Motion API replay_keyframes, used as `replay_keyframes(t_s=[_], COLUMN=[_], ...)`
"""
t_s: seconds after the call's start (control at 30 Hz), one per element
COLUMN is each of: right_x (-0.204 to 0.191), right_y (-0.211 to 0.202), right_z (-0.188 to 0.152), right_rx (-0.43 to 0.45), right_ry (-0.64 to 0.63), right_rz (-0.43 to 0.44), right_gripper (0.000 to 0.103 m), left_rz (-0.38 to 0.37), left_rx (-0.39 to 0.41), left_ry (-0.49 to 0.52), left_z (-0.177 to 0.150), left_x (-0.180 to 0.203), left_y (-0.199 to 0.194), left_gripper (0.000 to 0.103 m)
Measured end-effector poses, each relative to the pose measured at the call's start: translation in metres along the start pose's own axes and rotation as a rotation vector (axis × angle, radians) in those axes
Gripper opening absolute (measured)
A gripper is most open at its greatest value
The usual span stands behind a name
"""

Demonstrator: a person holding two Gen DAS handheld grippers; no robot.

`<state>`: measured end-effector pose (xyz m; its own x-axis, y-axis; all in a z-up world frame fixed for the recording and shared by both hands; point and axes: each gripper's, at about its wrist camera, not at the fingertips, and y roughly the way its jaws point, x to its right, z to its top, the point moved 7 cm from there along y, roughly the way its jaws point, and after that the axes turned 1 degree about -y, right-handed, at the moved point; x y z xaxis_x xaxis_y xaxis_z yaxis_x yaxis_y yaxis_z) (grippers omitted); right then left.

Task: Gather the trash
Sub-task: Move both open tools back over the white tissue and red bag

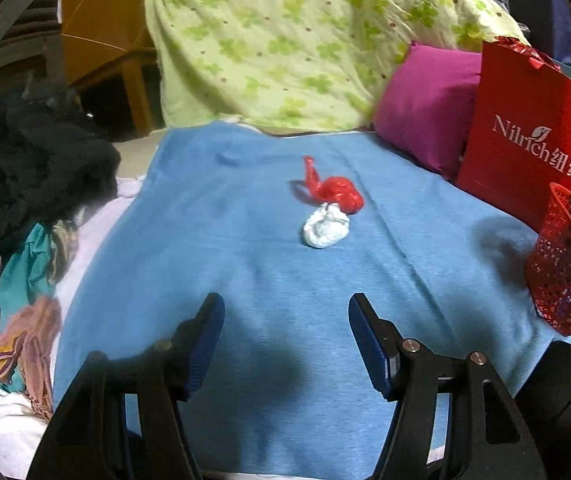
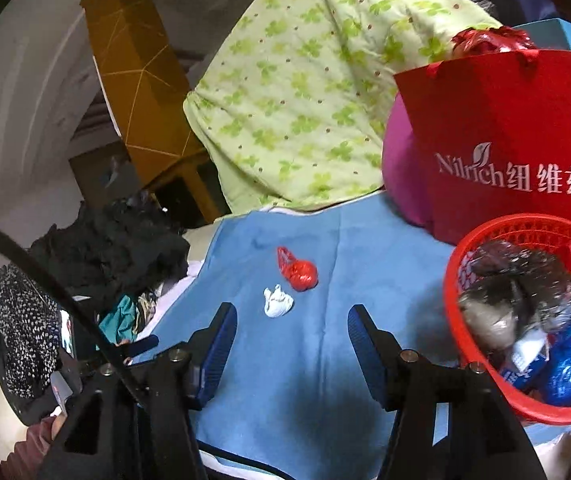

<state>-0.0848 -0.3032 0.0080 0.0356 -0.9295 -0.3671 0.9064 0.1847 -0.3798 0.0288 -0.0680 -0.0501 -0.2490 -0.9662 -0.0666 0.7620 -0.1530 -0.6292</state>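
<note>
Toward the middle of the bed, on the blue blanket (image 1: 245,264), lie the two pieces of trash not yet collected: a crumpled white tissue (image 1: 325,230) and a knotted red plastic bag (image 1: 337,192). They touch, the red bag on the side nearer the headboard pillows, its twisted tail pointing up and away toward the green floral quilt (image 1: 305,40). The tissue is a rounded wad with no clear long axis; the bag's runs from tail to bulge, slanting across the blanket.

Both pieces lie straight ahead of the left tool (image 1: 285,312), a little to its right, with bare blanket between. Its jaws stand wide with nothing between them. The right tool (image 2: 291,324) is also spread wide and empty; the tissue sits just beyond its left fingertip and slightly left of centre, the red bag just past that. By my reckoning the right hand is the nearer of the two, and the tissue is the closer pick for either.

At the blanket's right edge stands a red mesh basket (image 2: 465,292), already holding crumpled wrappers, a blue foil packet and a scrap of orange. Behind it a red paper gift bag (image 2: 505,128) leans against a magenta pillow (image 1: 425,108). Dark clothes (image 1: 37,160) are heaped off the blanket's left edge.
</note>
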Motion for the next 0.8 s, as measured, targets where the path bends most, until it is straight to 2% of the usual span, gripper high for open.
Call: replay_keyframes(t_s=[0.37, 0.8], right_x=[-0.002, 0.008], right_y=[0.036, 0.086], right_z=[-0.017, -0.047], right_rx=[-0.089, -0.207], right_ry=[-0.008, 0.009], right_rz=[-0.018, -0.056], right_gripper=[0.062, 0.063], left_rz=[0.024, 0.03], left_rx=[0.004, -0.019], left_ry=[-0.011, -0.018], left_z=[0.003, 0.006], left_x=[-0.014, -0.027], left_y=[0.014, 0.051], left_gripper=[0.065, 0.065])
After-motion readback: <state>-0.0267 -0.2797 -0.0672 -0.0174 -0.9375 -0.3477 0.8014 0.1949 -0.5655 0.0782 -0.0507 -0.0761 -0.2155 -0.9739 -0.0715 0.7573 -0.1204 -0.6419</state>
